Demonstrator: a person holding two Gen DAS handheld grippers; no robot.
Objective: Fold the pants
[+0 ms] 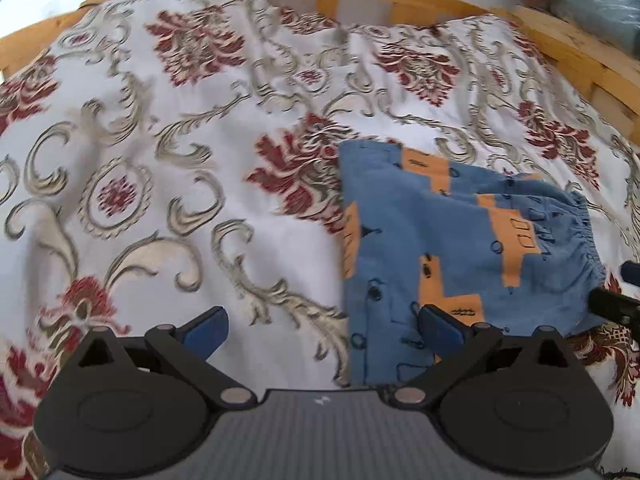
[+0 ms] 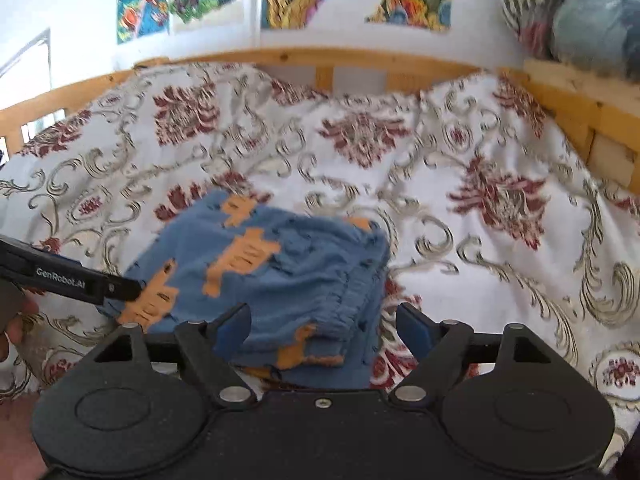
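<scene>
Seemingly finishing: pants (image 1: 460, 248) lying folded on bed (image 1: 160, 160); left gripper (image 1: 320, 330) and right gripper (image 2: 324, 328) both hanging wide open, holding nothing; next, tidying edges.

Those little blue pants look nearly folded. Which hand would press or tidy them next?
Probably the right. The right gripper hangs open directly over the elastic waistband end of the pants. The left gripper, also open, mostly straddles the bedspread beside their edge.

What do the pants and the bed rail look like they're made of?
Pants: soft matte woven or knit fabric, probably cotton, blue with orange patches; it creases, and the waistband gathers like elastic. Bed rail: light unpainted wood, likely pine, with visible grain and a knot.
</scene>
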